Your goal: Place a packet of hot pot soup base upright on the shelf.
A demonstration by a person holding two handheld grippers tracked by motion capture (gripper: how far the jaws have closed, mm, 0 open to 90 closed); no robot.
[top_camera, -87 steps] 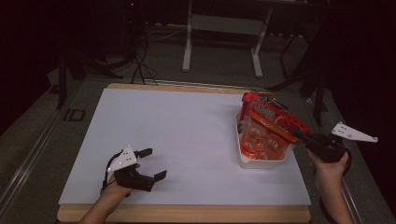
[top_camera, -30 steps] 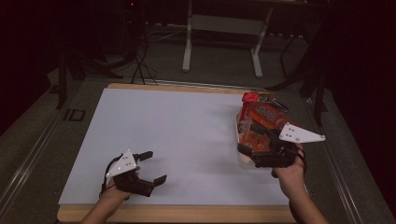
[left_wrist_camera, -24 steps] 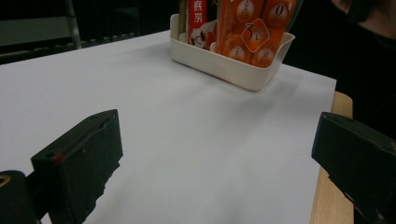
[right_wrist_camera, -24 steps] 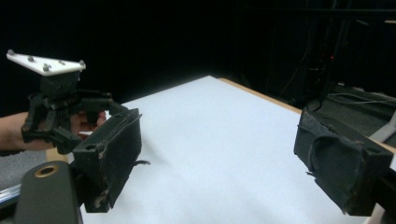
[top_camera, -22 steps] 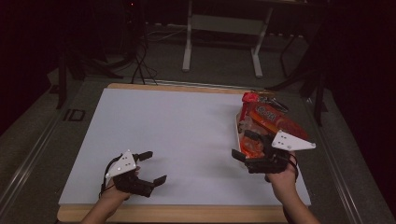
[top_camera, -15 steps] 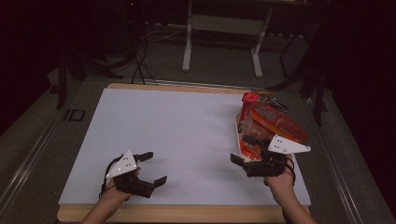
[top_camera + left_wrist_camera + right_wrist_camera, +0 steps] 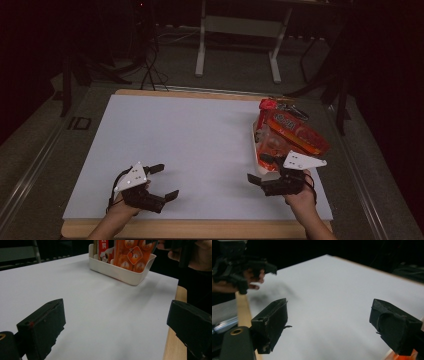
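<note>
White sheet (image 7: pixel 200 150) covered the wood-edged desk (image 7: pixel 200 229) in a dark room, cream tray (image 7: pixel 260 167) of orange snack packs (image 7: pixel 295 131) sat at its right edge, left tongs (image 7: pixel 162 181) and right tongs (image 7: pixel 261 169) both released, empty.

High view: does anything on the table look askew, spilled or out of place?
One thing: the orange snack packet lies tilted across the cream bin, overhanging its right rim rather than sitting inside. Nothing has spilled. Both grippers, left and right, are open and hold nothing.

The white mat (image 7: pixel 195 145) lies bare between both grippers; the snack bin (image 7: pixel 261 159) blocks its right edge.
</note>
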